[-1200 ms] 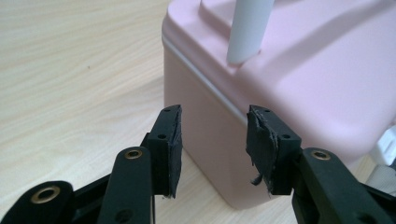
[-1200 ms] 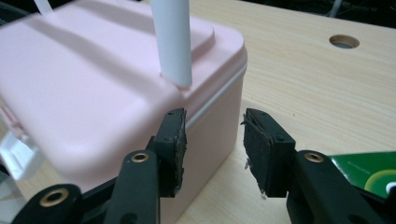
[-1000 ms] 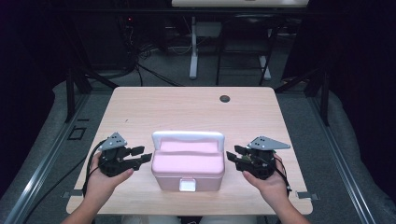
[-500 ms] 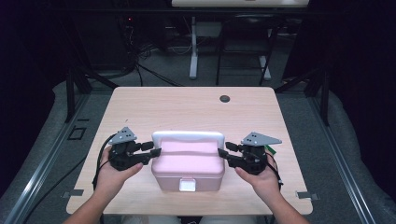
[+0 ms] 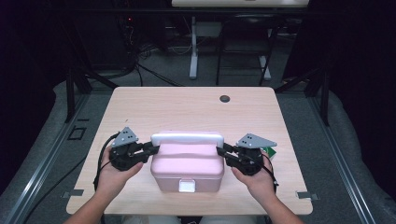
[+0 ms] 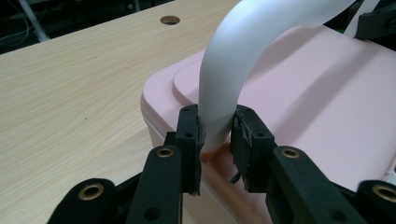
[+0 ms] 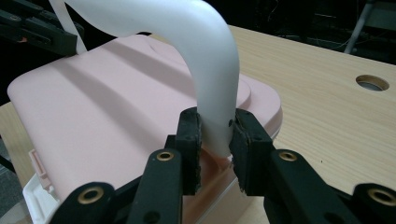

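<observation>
A: High view is showing one pink box [image 5: 187, 161] sitting on the wooden table [image 5: 187, 109], near the person's edge and about midway across. Its long axis is running left to right, and the white latch [image 5: 187, 186] on its front wall is facing the person.

B: And one white handle [image 5: 187, 138] is arching over the box's lid, standing upright and running along that same long axis. How are the grippers sitting?

A: Two grippers, one at each short end of the box. The left gripper [image 5: 150, 148] is pointing in toward the box from its left side, and the right gripper [image 5: 223, 152] is pointing in from its right side, so the two are facing each other across the lid.

B: Left gripper view is showing the left gripper [image 6: 216, 135] with its pads pressing on the foot of the handle [image 6: 229, 79], where it is meeting the box [image 6: 317, 107]. The jaws have just been closing, with the handle between them.

A: Same on the other end. In the right gripper view the right gripper [image 7: 215, 133] is clamping the opposite foot of the handle [image 7: 205, 56], narrow and tight on it, and its jaws have just been closing too.

B: Both hands are lying low beside the box, forearms coming in from the table's near edge, palms cupping the grippers from behind. One round hole [image 5: 225, 98] is lying beyond the box, near the far edge.
</observation>
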